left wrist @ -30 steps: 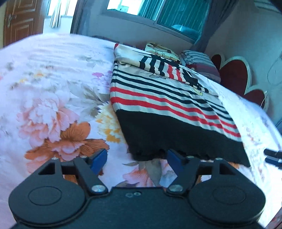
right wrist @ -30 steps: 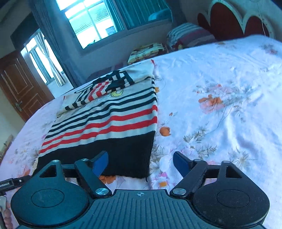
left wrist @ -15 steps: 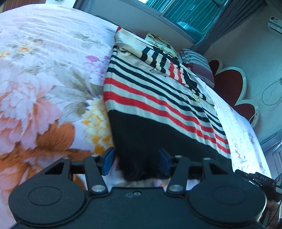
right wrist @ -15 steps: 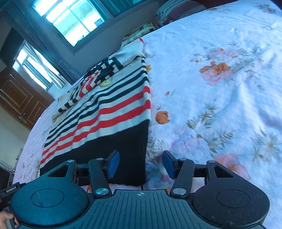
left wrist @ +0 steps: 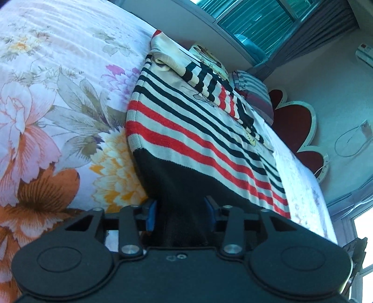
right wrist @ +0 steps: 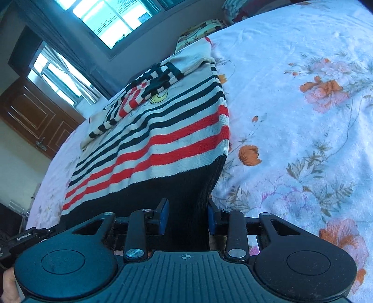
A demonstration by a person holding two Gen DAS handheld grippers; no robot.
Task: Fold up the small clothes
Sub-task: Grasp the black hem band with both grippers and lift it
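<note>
Left wrist, left hand-held gripper (left wrist: pixel 180 215) closing around sweater (left wrist: pixel 198 139) hem, right hand-held gripper (right wrist: pixel 187 218) likewise.

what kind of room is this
Most likely a bedroom in a home. A striped sweater lies on a bed with a floral bedsheet, pillows sit by a scalloped red headboard, and a curtained window stands beside a wooden door.
</note>
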